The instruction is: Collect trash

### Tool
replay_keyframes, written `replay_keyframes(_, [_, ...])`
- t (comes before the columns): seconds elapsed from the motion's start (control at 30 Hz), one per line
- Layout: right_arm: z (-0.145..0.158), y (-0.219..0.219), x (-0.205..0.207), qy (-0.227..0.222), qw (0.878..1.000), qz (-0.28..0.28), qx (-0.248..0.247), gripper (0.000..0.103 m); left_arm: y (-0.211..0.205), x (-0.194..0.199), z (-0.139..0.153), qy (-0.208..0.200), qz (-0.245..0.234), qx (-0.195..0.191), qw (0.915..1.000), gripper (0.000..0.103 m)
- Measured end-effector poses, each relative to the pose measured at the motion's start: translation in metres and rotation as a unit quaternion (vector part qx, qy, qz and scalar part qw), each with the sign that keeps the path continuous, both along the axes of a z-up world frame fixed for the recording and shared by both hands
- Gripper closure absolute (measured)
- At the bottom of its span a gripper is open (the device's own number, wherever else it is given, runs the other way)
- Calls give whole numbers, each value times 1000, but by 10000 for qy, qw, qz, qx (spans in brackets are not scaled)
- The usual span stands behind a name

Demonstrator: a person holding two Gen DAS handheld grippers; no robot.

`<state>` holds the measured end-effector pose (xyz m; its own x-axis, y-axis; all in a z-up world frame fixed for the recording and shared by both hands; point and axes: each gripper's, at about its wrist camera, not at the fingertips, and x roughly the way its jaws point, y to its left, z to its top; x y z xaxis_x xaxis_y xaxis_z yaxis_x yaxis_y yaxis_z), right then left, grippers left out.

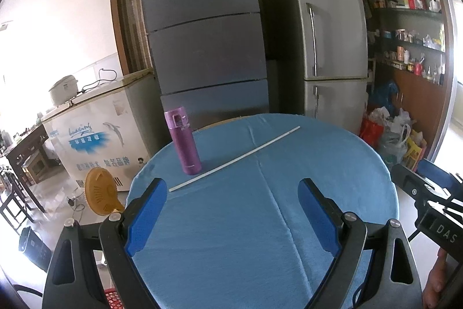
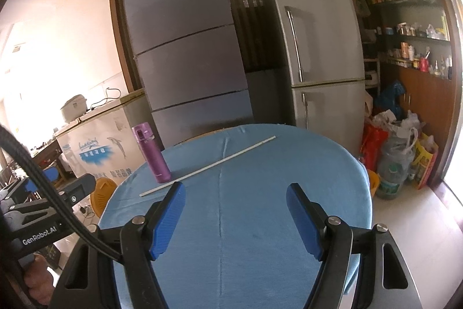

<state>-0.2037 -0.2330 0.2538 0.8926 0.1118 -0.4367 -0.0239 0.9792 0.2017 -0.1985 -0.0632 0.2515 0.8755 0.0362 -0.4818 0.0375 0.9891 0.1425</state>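
Observation:
A long thin white stick (image 1: 234, 159) lies slantwise on the round table with a blue cloth (image 1: 332, 164); it also shows in the right wrist view (image 2: 208, 166). A purple flask (image 1: 183, 141) stands upright just behind the stick's left end, and shows in the right wrist view too (image 2: 152, 157). My left gripper (image 1: 233, 215) is open and empty above the table's near part. My right gripper (image 2: 235, 219) is open and empty, also short of the stick. The right gripper's body (image 1: 428, 201) shows at the right edge of the left wrist view.
Two grey fridges (image 1: 202, 28) (image 1: 327, 34) stand behind the table. A white chest freezer (image 1: 98, 135) with a rice cooker (image 1: 63, 90) is at the left. Bags and a jug (image 2: 396, 161) sit on the floor at right, below shelves. A yellow fan (image 1: 99, 194) is on the floor at left.

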Motion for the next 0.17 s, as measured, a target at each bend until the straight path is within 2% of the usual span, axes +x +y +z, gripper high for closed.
replay_keyframes(0.17, [-18, -10, 22, 236, 9997, -107, 47, 28, -9, 24, -19, 218, -135, -16, 9997, 11])
